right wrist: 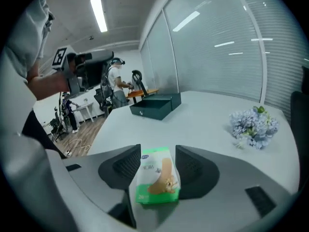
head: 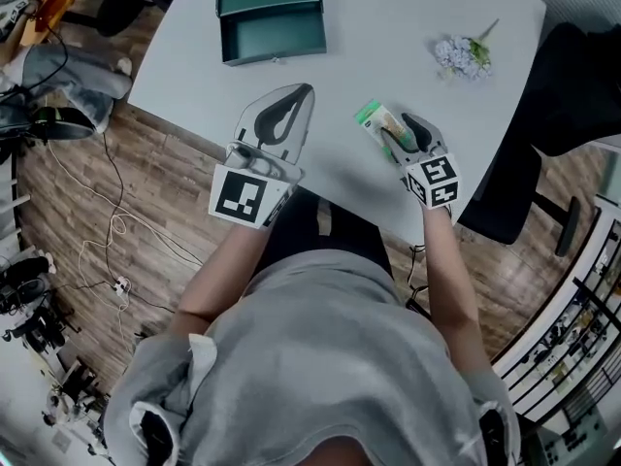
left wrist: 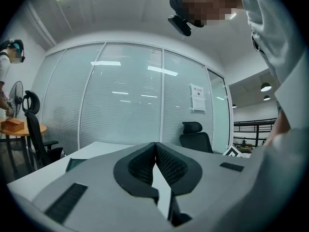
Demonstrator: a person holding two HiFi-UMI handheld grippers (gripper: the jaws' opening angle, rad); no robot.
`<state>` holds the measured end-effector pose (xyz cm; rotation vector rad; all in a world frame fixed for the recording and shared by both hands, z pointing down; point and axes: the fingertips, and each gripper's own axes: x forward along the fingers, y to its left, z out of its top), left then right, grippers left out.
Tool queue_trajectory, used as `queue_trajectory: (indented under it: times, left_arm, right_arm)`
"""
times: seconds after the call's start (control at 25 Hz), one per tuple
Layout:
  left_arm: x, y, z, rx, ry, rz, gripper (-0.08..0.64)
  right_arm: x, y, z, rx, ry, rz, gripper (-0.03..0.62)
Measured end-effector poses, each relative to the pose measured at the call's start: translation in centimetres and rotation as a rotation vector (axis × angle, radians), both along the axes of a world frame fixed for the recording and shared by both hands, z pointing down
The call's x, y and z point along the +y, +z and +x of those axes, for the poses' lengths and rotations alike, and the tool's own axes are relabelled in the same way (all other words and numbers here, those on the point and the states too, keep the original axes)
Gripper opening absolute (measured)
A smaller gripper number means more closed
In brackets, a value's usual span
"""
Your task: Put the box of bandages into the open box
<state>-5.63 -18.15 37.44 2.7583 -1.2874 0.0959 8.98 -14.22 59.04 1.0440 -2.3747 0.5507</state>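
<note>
The right tongs (right wrist: 158, 164) stand released. Their ribbed dark pads flank the bandage box (right wrist: 157, 178) without pressing it. The box is a glossy green-and-white carton lying flat on the pale matte surface (head: 388, 27); in the head view the tongs cover its near half. The left tongs (left wrist: 155, 154) are clenched on nothing. Far ahead-left of the right tongs sits the dark green open box (head: 272, 17).

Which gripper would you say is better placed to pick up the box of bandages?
Right. The right gripper has its jaws open on either side of the box of bandages, so it probably only needs to close. The left gripper is shut, empty, and well off to the side of it.
</note>
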Motion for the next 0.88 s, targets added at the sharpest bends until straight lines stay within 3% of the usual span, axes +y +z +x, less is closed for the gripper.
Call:
queue_trajectory:
  times: [0.12, 0.44, 0.6, 0.72, 0.88]
  left_arm:
    - [-0.2, 0.4, -0.1, -0.001, 0.000, -0.011, 0.020]
    - [-0.7, 1.0, -0.1, -0.012, -0.004, -0.021, 0.020]
    - [-0.8, 1.0, 0.0, -0.014, -0.008, -0.021, 0.020]
    - [-0.9, 1.1, 0.1, -0.015, -0.011, -0.021, 0.020]
    - [-1.1, 1.5, -0.1, -0.017, -0.018, -0.029, 0.020]
  right_arm:
    - [0.6, 2.4, -0.5, 0.062, -0.027, -0.040, 0.222]
    - [1.3, 5.2, -1.4, 0.269, -0.174, -0.021, 0.259]
    - [1.0, 4.6, -1.7, 0.277, -0.213, -0.014, 0.260]
    - [1.7, 4.7, -2.3, 0.314, -0.301, -0.027, 0.261]
    - [2.3, 5.9, -2.7, 0.445, -0.384, 0.041, 0.258]
